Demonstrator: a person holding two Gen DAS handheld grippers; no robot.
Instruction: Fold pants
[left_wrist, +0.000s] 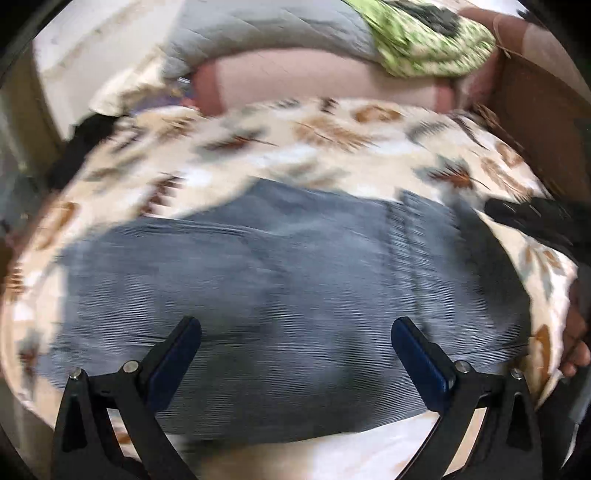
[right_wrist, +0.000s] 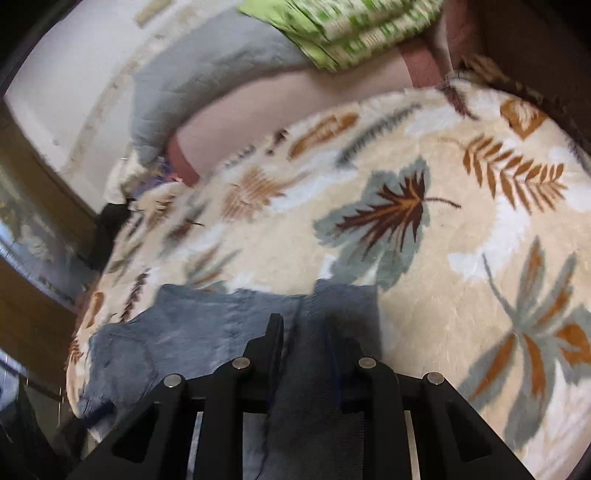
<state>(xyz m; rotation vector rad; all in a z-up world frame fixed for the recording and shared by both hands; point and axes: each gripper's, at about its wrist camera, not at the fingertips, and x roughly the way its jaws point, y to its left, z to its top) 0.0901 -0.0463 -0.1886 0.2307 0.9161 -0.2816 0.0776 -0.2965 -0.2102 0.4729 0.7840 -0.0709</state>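
Denim pants (right_wrist: 207, 332) pinched in R tongs (right_wrist: 303, 332), hem hidden

Blue-grey denim on my cream leaf blanket

The pants (left_wrist: 280, 295) I work on are faded blue-grey denim. Under them my blanket (right_wrist: 461, 236) is cream, printed with rust-orange fern fronds, dark brown leaves on grey-teal shapes, and white patches. Both my grippers are black; the left gripper (left_wrist: 295, 345) has dark blue pads (left_wrist: 417, 354). Further back lie a pale pink pillow (left_wrist: 325, 79) with darker pink bands, a grey quilt (left_wrist: 266, 33), and a green-and-white patterned cloth (right_wrist: 354, 29).
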